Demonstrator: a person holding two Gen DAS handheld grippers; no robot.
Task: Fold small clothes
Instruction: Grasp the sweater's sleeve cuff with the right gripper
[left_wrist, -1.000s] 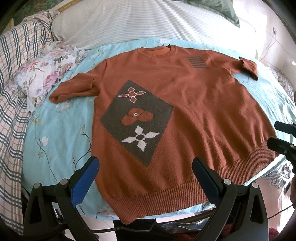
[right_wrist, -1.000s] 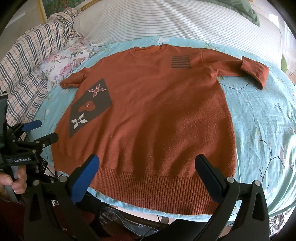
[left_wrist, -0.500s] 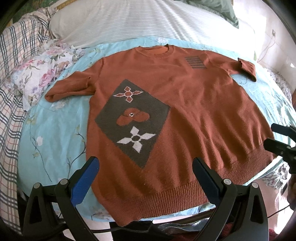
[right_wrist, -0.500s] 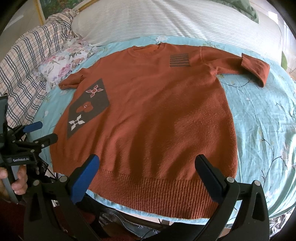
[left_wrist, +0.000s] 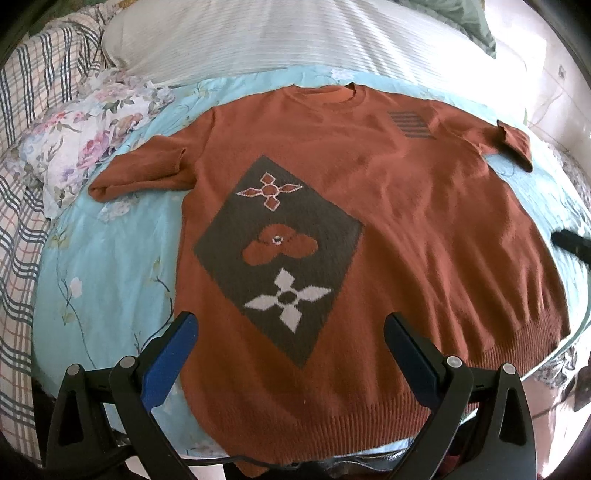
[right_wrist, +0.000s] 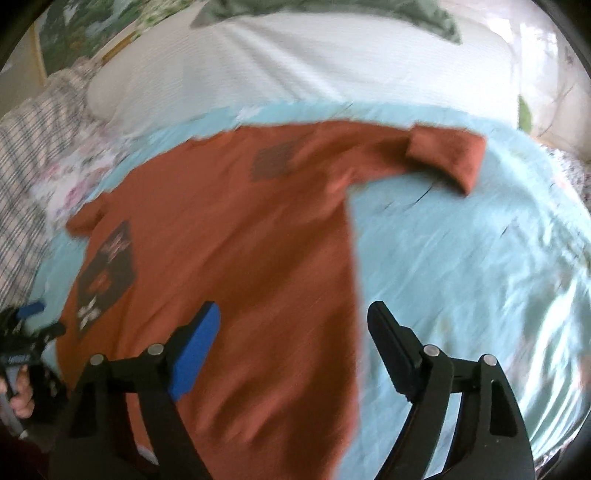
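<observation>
A rust-orange knit sweater (left_wrist: 424, 229) lies flat, front up, on a light blue floral sheet (left_wrist: 110, 280). It has a dark diamond patch with flower shapes (left_wrist: 277, 254). My left gripper (left_wrist: 288, 328) is open and empty, just above the hem on the sweater's left half. My right gripper (right_wrist: 293, 314) is open and empty above the sweater's right side edge (right_wrist: 347, 280), in a blurred view. The right sleeve (right_wrist: 443, 155) lies stretched out with its cuff folded. The left gripper (right_wrist: 33, 321) shows at the far left of the right wrist view.
A white striped pillow (left_wrist: 295, 40) lies behind the sweater. A floral cloth (left_wrist: 88, 133) and a plaid blanket (left_wrist: 22, 184) lie at the left. The bed's front edge runs just under the hem (left_wrist: 332, 424). Bare blue sheet (right_wrist: 480, 258) lies right of the sweater.
Both grippers have moved forward over the sweater. The right gripper has swung to the right, fast enough to blur its view, and now stands over the sweater's right edge.
</observation>
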